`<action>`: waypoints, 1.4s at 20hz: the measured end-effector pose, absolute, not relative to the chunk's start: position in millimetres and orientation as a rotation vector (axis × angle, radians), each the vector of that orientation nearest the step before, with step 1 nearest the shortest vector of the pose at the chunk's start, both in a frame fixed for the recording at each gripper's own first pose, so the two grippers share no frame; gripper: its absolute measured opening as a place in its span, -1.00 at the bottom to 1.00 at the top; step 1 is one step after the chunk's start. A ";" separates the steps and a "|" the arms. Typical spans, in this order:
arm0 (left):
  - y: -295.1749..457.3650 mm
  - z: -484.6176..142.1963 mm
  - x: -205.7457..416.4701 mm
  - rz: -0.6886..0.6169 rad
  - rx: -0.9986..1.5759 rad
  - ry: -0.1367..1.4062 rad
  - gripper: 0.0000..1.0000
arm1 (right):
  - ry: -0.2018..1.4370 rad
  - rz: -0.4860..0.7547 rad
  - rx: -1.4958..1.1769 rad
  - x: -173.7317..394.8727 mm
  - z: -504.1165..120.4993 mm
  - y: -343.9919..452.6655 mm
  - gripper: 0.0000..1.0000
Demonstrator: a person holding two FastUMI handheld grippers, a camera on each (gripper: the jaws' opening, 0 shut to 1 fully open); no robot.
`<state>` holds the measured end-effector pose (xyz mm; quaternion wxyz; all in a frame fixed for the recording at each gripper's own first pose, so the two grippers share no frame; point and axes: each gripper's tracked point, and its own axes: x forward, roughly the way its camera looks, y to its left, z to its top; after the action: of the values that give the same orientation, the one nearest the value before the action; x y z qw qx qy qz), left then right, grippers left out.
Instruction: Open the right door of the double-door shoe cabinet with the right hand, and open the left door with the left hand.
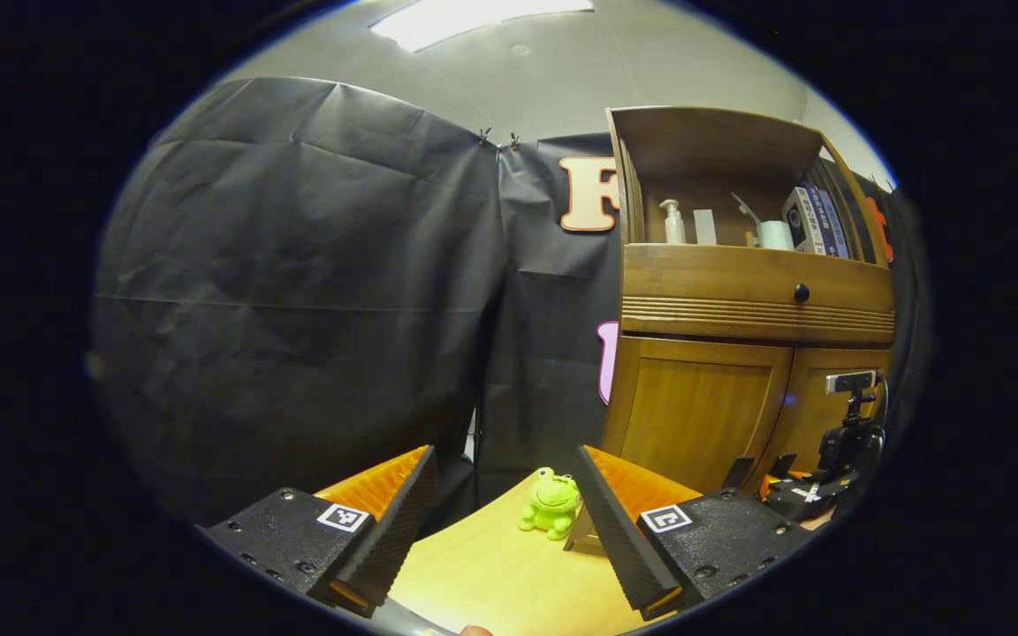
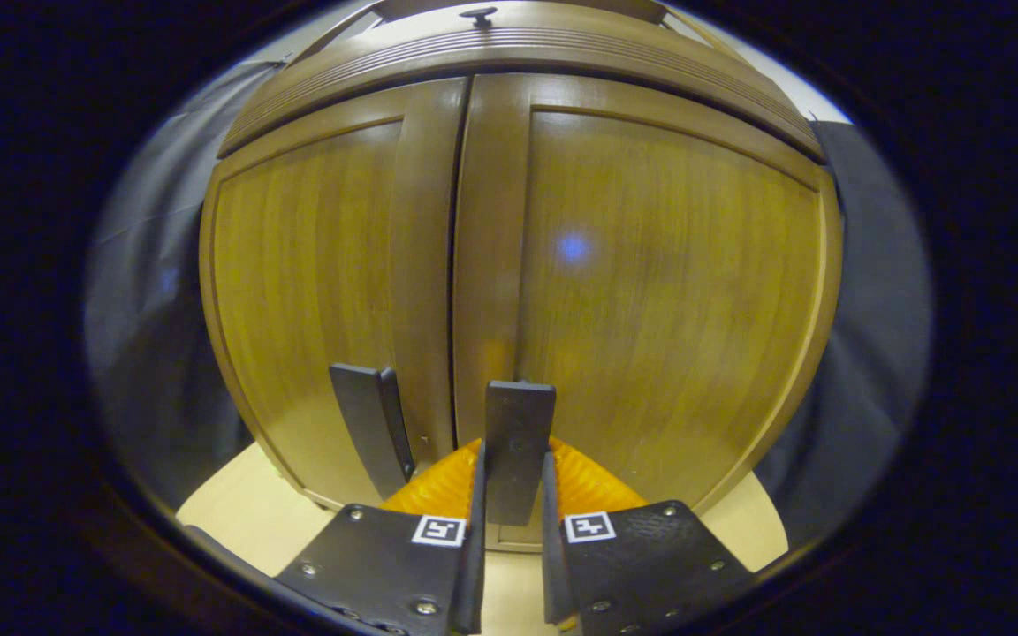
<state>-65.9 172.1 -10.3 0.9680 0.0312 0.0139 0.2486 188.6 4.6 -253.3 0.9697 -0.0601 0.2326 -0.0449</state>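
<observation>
Your right claw (image 2: 513,495) is clamped on the flat dark handle (image 2: 519,446) of the brown wooden right door (image 2: 650,291), lower centre of frame. The door is rigid and hinged: pull steadily. Your left claw (image 1: 500,521) is released, lower centre, well apart from the left door (image 1: 690,411).

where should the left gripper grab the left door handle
Grip the left door handle, the flat upright tab beside the centre seam, across its thin faces, coming straight on from the front. It stands proud of the left door, as the right gripper already does on the right handle.
</observation>
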 end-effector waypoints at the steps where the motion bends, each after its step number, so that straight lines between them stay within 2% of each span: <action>1: 171.1 -10.3 -64.7 0.496 0.062 0.028 0.84 | 0.472 -0.093 -0.118 187.5 -253.5 4.5 -0.47; 14: 147.1 -16.9 -50.4 0.399 0.057 0.039 0.84 | 0.454 -0.100 -0.088 177.4 -226.1 1.7 -0.47; 24: 111.0 -21.3 -48.2 0.289 0.068 0.043 0.84 | 0.435 -0.123 -0.075 142.5 -207.7 -12.7 -0.48; 25: 107.6 -22.3 -49.1 0.277 0.070 0.045 0.92 | 0.431 -0.130 -0.073 139.6 -206.8 -14.6 -0.48; 26: 104.5 -23.3 -48.5 0.264 0.072 0.048 0.84 | 0.428 -0.136 -0.073 137.8 -203.5 -16.8 -0.48; 28: 97.2 -24.0 -50.0 0.238 0.073 0.052 0.84 | 0.422 -0.153 -0.073 139.7 -205.2 -17.6 -0.48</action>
<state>-50.0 97.2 -24.0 0.9919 0.0366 0.0259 0.1189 139.7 -17.6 -205.2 0.9743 -0.0362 0.2090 -0.0756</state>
